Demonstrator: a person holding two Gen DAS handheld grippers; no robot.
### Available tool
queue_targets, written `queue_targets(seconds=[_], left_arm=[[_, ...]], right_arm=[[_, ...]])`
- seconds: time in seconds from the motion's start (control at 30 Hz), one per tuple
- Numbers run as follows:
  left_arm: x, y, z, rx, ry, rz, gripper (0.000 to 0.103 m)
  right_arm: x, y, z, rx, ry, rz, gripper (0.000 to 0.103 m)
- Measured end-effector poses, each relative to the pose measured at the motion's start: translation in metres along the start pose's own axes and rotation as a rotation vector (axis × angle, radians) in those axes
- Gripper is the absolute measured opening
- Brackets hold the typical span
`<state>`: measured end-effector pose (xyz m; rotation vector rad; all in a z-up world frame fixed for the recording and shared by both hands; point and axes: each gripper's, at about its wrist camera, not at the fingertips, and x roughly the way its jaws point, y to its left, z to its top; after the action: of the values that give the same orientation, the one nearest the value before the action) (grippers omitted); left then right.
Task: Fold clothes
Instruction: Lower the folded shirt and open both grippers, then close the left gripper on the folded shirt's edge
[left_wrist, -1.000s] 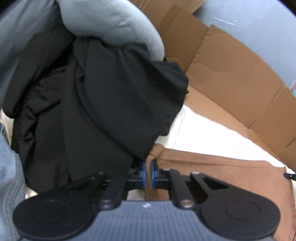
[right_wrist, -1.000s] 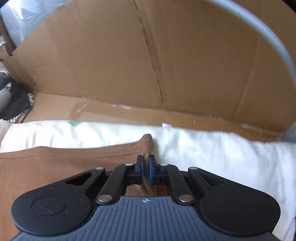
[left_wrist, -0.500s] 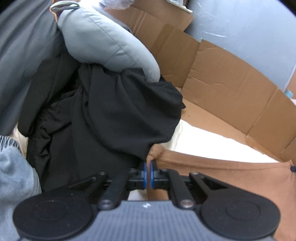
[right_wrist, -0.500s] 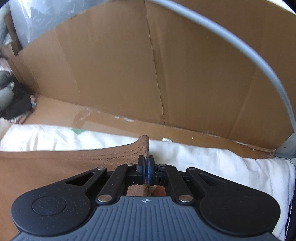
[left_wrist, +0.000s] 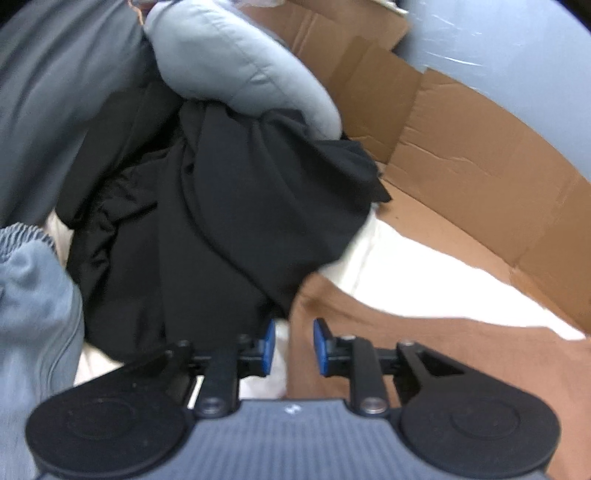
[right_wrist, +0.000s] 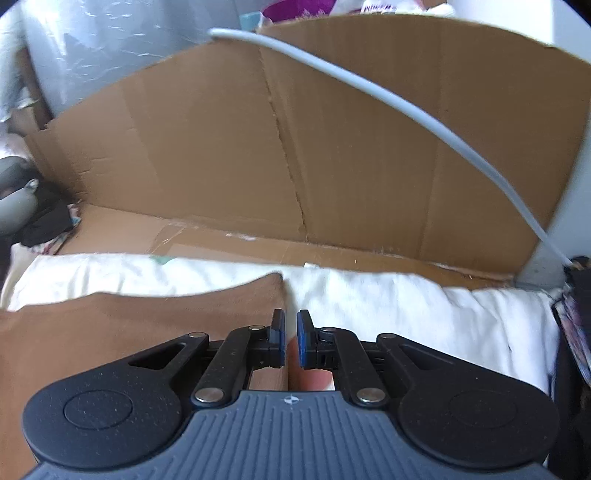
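A: Letting go of the brown garment (left_wrist: 424, 354) after a fold; lies flat on the white sheet (right_wrist: 388, 302), lower half of both frames.

B: Left hand-held gripper (left_wrist: 291, 345) just opened, nothing pinched. Right hand-held gripper (right_wrist: 290, 338) parted slightly, cloth free. Next: probably regrasp an edge, fold again.

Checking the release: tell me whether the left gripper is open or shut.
Open. The left gripper has just been opening; its blue pads stand apart, and the brown cloth lies loose beneath.
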<state>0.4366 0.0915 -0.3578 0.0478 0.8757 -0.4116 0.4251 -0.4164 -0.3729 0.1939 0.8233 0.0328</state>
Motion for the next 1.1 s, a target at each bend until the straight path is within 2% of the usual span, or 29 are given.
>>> queue_targets(seconds=[0.13, 0.2, 0.23, 0.27, 0.4, 0.67, 0.8, 0.97, 1.03, 1.1], left_arm=[[-0.022, -0.012, -0.028, 0.063, 0.024, -0.005, 0.028], [-0.033, -0.012, -0.043, 0.056, 0.034, -0.012, 0.031], [-0.038, -0.012, -0.050, 0.058, 0.041, -0.017, 0.032], [-0.042, -0.012, -0.057, 0.064, 0.044, -0.018, 0.032], [-0.101, 0.008, -0.086, 0.080, 0.056, 0.014, 0.032], [-0.097, 0.014, -0.112, 0.066, 0.119, -0.015, 0.032], [-0.117, 0.016, -0.124, 0.037, 0.125, -0.025, 0.032], [-0.129, 0.017, -0.136, 0.026, 0.139, -0.018, 0.032], [-0.130, 0.020, -0.142, -0.011, 0.152, -0.025, 0.035], [-0.127, 0.029, -0.151, -0.097, 0.168, -0.030, 0.035]], right_arm=[[-0.029, -0.002, -0.017, -0.001, -0.018, 0.025, 0.008], [-0.045, -0.006, -0.026, -0.007, -0.028, 0.021, 0.020], [-0.050, -0.007, -0.031, -0.014, -0.023, 0.020, 0.030], [-0.055, -0.008, -0.035, -0.028, -0.014, 0.018, 0.033], [-0.075, -0.010, -0.058, -0.079, 0.025, 0.013, 0.033], [-0.114, -0.021, -0.105, -0.079, 0.092, 0.012, 0.033], [-0.128, -0.025, -0.113, -0.059, 0.079, 0.005, 0.035], [-0.139, -0.030, -0.128, 0.049, 0.057, -0.013, 0.040], [-0.141, -0.032, -0.138, 0.086, 0.047, -0.023, 0.046], [-0.142, -0.035, -0.149, 0.122, 0.047, -0.036, 0.049]])
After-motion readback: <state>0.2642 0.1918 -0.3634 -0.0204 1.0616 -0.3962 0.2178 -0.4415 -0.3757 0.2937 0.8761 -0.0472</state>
